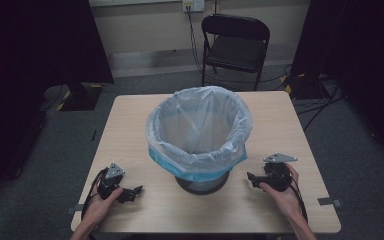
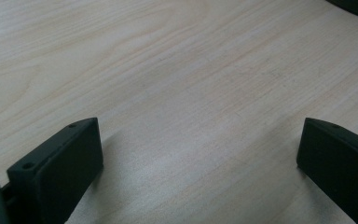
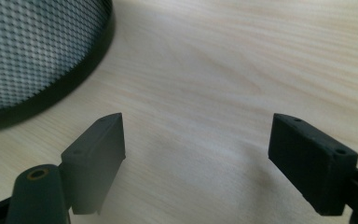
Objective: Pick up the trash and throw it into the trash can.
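On the table: mesh wastebasket with pale plastic liner, standing at the centre.
Left gripper: rested near left of the wastebasket, jaws spread wide, grasping nothing.
Right gripper: rested near right, just beside the wastebasket base, jaws spread wide, grasping nothing.
Far side: black folding chair.

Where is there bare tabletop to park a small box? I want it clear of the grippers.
Bare wood lies at the table far-left and far-right corners beside the lined wire-mesh bin, and along the near edge between left gripper and right gripper. The middle is crowded by the bin.
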`<action>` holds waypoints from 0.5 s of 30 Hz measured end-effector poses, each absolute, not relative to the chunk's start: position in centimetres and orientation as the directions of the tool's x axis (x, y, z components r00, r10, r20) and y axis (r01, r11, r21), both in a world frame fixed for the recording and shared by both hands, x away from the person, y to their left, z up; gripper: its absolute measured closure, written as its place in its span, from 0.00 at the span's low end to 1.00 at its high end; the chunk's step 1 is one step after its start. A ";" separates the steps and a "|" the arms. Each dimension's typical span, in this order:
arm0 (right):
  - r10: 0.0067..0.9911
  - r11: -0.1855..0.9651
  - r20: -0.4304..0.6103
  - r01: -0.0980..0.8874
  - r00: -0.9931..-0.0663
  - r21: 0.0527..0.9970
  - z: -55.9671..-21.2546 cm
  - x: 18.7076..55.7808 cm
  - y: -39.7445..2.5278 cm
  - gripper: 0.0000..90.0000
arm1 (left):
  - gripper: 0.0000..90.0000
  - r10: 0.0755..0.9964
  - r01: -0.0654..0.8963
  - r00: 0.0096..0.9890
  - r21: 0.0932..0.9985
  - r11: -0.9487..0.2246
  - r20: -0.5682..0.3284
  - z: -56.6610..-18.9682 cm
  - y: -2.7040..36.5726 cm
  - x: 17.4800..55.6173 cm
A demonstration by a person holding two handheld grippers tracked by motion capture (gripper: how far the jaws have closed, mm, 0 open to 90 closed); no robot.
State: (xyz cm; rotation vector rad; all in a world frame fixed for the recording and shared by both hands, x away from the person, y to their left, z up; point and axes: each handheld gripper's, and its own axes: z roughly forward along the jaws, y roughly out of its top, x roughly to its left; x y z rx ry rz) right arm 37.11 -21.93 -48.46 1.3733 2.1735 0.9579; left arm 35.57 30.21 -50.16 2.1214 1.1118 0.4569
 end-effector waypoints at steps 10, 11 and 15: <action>0.910 0.296 -0.014 0.627 -0.414 0.720 -49.7 37.3 -21.1 0.15 | 0.00 0.819 0.578 0.573 0.712 -0.399 -0.006 -50.1 30.2 35.6; 0.912 0.286 -0.011 0.617 -0.409 0.734 -49.9 37.2 -21.1 0.15 | 0.00 0.819 0.578 0.574 0.712 -0.399 -0.007 -50.2 30.2 35.6; 0.917 0.281 -0.016 0.615 -0.399 0.736 -50.0 37.1 -21.1 0.15 | 0.00 0.819 0.577 0.574 0.712 -0.400 -0.005 -50.1 30.2 35.6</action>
